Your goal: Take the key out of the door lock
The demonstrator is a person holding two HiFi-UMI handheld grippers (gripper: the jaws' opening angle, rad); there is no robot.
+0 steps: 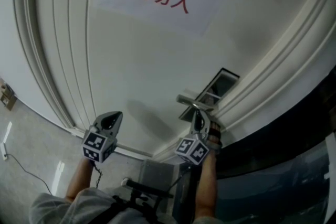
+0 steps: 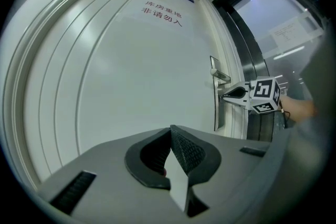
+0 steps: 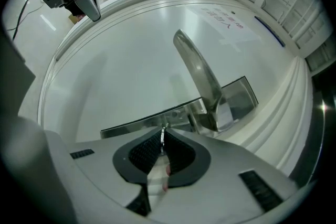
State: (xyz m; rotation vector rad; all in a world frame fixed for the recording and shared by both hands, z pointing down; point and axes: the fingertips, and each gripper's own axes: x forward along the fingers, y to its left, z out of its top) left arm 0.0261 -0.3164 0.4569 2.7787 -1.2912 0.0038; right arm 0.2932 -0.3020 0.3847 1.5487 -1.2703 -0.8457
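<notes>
The left gripper (image 2: 170,132) hangs apart from the door (image 2: 131,71), its jaws together with nothing between them. To its right, the right gripper (image 1: 196,115) is at the lock plate (image 3: 131,126), near the handle (image 3: 199,76). Its jaws are narrow, pinched on the thin key (image 3: 163,136), which sits in the lock. The grasping step seems done. The next move calls for a straight pull outward, without twisting.

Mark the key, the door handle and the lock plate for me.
key (image 3: 163,135), right gripper view, the exposed thin metal edge.
door handle (image 3: 199,71), right gripper view, middle of the lever.
lock plate (image 3: 239,98), right gripper view, bare end beyond the handle.
</notes>
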